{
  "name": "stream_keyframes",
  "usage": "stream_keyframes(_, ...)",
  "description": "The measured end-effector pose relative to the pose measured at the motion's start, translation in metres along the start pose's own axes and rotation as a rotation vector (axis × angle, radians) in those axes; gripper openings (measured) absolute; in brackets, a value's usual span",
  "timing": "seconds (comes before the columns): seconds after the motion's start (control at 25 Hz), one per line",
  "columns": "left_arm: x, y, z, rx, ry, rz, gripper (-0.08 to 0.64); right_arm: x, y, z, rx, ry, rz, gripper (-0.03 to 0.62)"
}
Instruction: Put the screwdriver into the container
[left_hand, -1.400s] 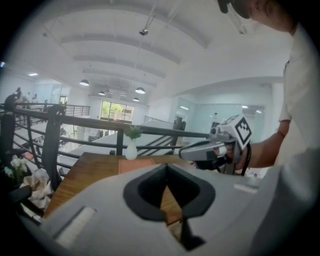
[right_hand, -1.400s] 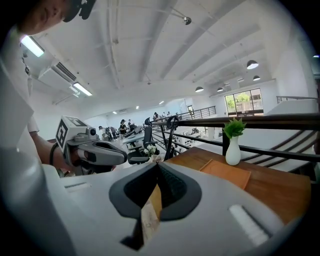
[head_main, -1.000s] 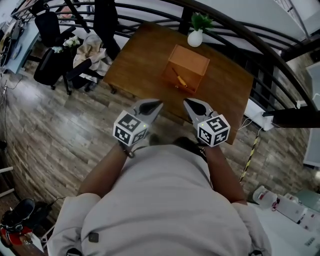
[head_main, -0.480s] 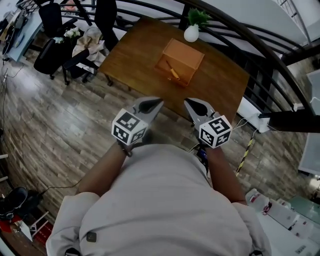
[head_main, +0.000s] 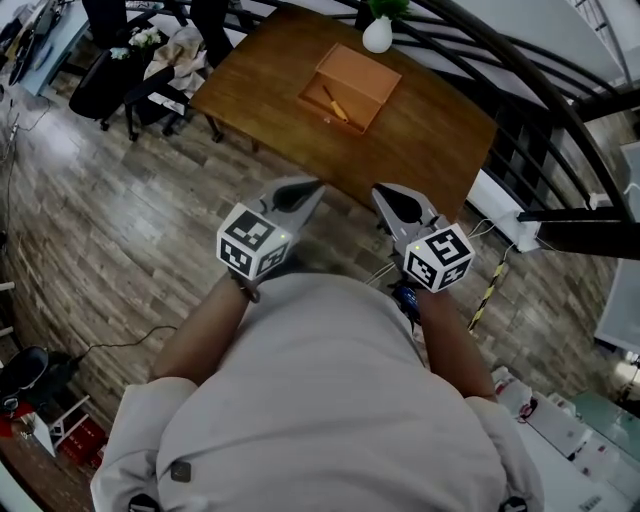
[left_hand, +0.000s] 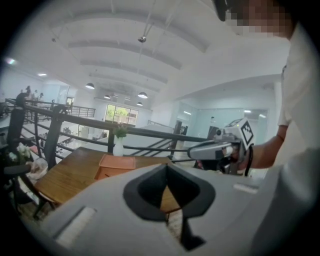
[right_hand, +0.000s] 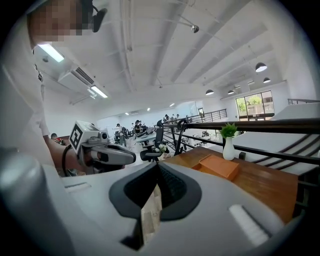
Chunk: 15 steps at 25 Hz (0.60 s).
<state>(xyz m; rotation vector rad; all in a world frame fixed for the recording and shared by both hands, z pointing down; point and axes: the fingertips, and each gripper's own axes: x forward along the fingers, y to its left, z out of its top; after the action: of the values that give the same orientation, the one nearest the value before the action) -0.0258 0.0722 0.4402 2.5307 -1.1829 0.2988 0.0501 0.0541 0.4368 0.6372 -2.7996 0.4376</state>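
Farther off now sits the desk (head_main: 440, 130); left claw (head_main: 316, 186) and right claw (head_main: 380, 192) are both pinched together, empty, above open floor (head_main: 120, 200). The screwdriver (head_main: 336, 104) lies in the container (head_main: 352, 72), small and blurry. The top edge cuts off the vase (head_main: 378, 35).

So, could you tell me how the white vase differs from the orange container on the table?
The vase is white, rounded and holds a green plant; the container is orange, boxy and holds the screwdriver. The vase stands at the far edge of the table, the container nearer its middle. Both rest on it.
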Motion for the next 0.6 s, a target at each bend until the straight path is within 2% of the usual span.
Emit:
stream_keyframes(0.32,-0.009,-0.06,-0.009,-0.02,-0.03,0.012,0.005,-0.057,0.022,-0.019,0.0,-0.015,0.029,0.008)
stream_keyframes(0.6,-0.018,-0.076,-0.012,-0.024,-0.052,0.031,0.005,-0.071,0.031,-0.03,0.002,-0.006,0.047,0.008)
